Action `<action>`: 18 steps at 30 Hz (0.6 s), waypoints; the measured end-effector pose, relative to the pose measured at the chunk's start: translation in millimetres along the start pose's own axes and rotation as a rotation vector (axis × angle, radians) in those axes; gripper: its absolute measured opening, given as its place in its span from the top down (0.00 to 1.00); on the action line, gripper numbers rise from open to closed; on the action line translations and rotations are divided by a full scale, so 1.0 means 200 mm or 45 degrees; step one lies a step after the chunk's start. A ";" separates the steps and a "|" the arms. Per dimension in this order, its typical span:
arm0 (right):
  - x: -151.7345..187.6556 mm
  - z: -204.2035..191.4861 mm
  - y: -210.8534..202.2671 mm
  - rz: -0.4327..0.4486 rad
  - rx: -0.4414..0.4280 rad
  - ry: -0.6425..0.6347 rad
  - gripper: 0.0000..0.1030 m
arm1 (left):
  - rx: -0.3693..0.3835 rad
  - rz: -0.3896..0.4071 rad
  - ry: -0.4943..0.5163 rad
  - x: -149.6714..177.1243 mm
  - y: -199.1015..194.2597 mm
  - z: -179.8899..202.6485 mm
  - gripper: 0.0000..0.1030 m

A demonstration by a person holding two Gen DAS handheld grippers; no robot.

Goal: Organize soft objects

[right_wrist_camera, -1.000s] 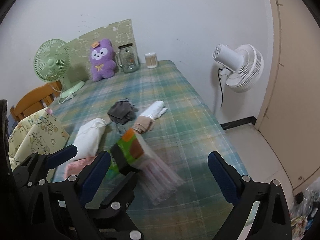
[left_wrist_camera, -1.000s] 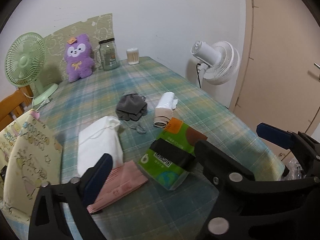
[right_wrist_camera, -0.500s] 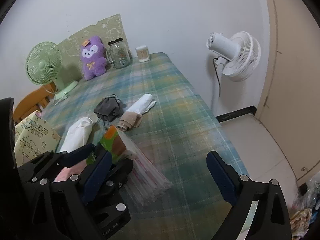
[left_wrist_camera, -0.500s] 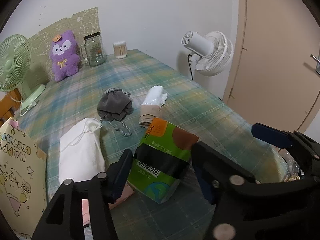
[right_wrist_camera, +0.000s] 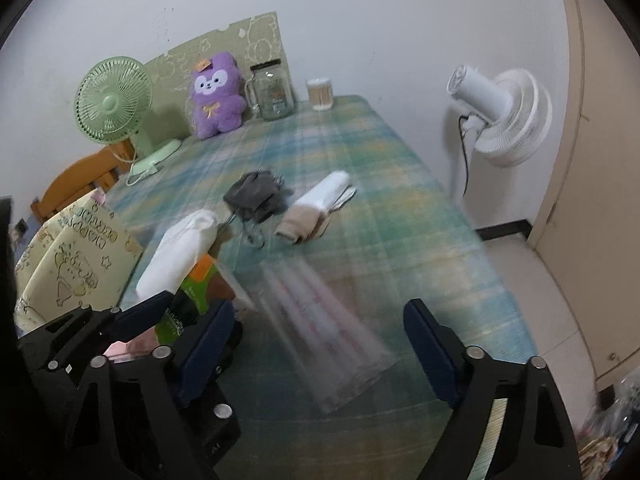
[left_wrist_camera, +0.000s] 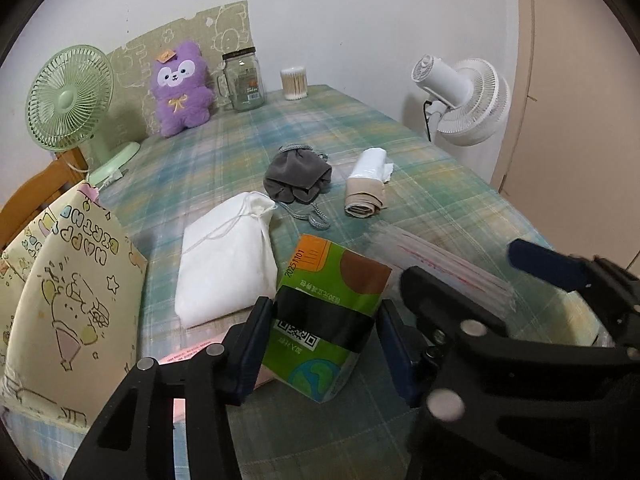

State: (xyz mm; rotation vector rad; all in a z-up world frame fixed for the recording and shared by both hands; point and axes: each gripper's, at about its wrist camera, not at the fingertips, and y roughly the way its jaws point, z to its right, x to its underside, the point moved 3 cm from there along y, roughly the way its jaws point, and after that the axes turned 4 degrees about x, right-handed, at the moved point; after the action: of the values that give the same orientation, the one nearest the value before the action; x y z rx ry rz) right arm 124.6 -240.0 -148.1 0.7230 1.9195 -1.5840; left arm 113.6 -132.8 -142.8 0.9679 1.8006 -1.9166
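My left gripper [left_wrist_camera: 322,342] is shut on a green tissue pack [left_wrist_camera: 328,312], its pads pressing both sides near the table's front. The pack also shows in the right wrist view [right_wrist_camera: 192,292]. My right gripper [right_wrist_camera: 318,340] is open over a clear plastic packet [right_wrist_camera: 320,320], which also shows in the left wrist view [left_wrist_camera: 444,264]. A white drawstring pouch [left_wrist_camera: 228,264], a grey pouch [left_wrist_camera: 298,178] and a rolled beige and white cloth [left_wrist_camera: 366,190] lie on the plaid table [left_wrist_camera: 420,160]. A purple plush [left_wrist_camera: 180,88] sits at the back.
A yellow gift bag [left_wrist_camera: 68,300] stands at the front left. A green fan [left_wrist_camera: 68,100], a glass jar [left_wrist_camera: 242,82] and a cotton swab pot [left_wrist_camera: 294,83] line the back. A white fan [left_wrist_camera: 464,100] stands off the right edge. A pink packet [left_wrist_camera: 184,354] lies under my left gripper.
My left gripper has moved in and closed on the green tissue pack, which now stands between its pads. My right gripper has stayed open and shifted over the clear packet.
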 end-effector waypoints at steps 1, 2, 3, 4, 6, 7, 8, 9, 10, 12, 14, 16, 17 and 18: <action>0.01 0.00 0.01 -0.007 0.014 0.005 0.19 | 0.000 0.006 0.005 0.01 0.00 0.00 0.47; 0.01 0.00 0.02 -0.013 0.023 0.008 0.21 | -0.001 0.010 0.011 0.01 0.00 0.00 0.47; 0.01 0.01 0.03 -0.018 0.025 0.011 0.24 | -0.001 0.011 0.014 0.01 0.00 0.00 0.47; 0.01 0.00 0.03 -0.022 0.024 0.014 0.25 | 0.003 0.010 0.013 0.01 0.00 0.00 0.47; 0.01 0.00 0.05 -0.025 0.023 0.014 0.28 | 0.008 0.004 0.012 0.00 0.01 0.00 0.47; 0.01 -0.01 0.06 -0.028 0.021 0.011 0.30 | 0.010 0.001 0.014 0.00 0.02 0.00 0.47; 0.01 -0.02 0.07 -0.033 0.019 0.010 0.31 | 0.011 -0.001 0.017 0.00 0.03 -0.01 0.47; 0.00 -0.02 0.08 -0.041 0.020 0.011 0.33 | 0.008 -0.003 0.021 -0.01 0.04 0.00 0.47; 0.00 -0.02 0.09 -0.047 0.022 0.013 0.34 | 0.002 -0.004 0.030 -0.01 0.04 0.00 0.47; 0.00 -0.02 0.12 -0.061 0.024 0.007 0.40 | -0.009 -0.004 0.043 -0.01 0.06 0.01 0.47; 0.00 -0.02 0.13 -0.068 0.054 0.011 0.54 | -0.016 0.000 0.049 -0.01 0.07 0.01 0.47; -0.01 -0.01 0.14 -0.071 0.057 0.012 0.60 | -0.012 -0.001 0.047 -0.02 0.08 0.01 0.48; -0.01 -0.01 0.14 -0.070 0.052 0.021 0.61 | -0.002 -0.005 0.038 -0.02 0.08 0.01 0.47; -0.01 -0.01 0.14 -0.069 0.052 0.027 0.63 | 0.005 -0.006 0.034 -0.03 0.08 0.01 0.48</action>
State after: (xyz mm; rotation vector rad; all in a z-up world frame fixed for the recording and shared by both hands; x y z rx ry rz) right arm 145.0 -233.8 -165.4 0.7125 1.9421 -1.6589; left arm 127.8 -137.9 -151.7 0.9962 1.8159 -1.9197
